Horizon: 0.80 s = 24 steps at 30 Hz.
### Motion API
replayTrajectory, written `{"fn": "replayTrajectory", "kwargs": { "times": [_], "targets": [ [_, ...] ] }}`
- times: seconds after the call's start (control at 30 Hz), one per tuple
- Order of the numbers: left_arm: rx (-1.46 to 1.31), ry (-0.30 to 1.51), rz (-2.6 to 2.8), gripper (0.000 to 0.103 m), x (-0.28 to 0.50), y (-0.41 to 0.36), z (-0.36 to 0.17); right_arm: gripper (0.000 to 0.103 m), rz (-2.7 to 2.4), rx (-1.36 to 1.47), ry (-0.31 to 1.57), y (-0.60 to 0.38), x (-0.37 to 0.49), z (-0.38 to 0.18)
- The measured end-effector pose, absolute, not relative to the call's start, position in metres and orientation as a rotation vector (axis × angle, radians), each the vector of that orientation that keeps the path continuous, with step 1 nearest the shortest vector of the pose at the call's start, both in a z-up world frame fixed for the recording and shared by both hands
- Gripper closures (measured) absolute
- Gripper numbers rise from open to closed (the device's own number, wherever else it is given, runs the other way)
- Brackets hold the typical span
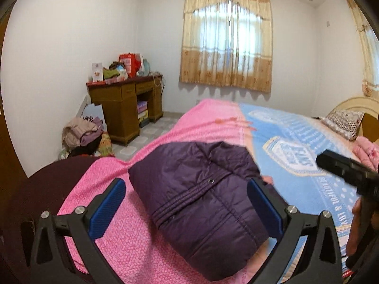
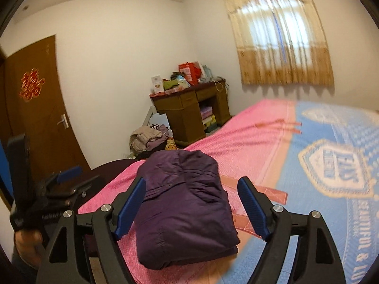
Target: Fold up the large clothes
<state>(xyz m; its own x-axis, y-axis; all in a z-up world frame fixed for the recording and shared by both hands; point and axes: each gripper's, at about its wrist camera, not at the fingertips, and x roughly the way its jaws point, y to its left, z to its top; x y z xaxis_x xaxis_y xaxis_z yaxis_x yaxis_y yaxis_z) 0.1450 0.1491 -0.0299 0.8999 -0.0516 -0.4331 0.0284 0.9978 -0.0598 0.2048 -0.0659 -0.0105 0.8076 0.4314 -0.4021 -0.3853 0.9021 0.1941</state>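
We see a puffy purple jacket of shiny, smooth cloth on a bumpy pink woven blanket, near a brown wooden desk.

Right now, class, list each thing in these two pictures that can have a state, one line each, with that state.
purple jacket: folded into a compact bundle, lying on the bed, free of both grippers
left gripper: open, empty
right gripper: open, empty
door: closed
curtain: drawn across the window
pile of clothes: unfolded, heaped on the floor by the desk
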Motion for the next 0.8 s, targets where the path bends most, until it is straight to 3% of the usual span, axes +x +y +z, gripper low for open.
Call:
{"fn": "replayTrajectory", "kwargs": {
  "times": [0.8],
  "targets": [
    [-0.060, 0.428, -0.039, 0.000, 0.141, 0.150, -0.026, 0.022, 0.476, 0.056, 0.424, -0.043, 0.178, 0.000]
  ]
}}
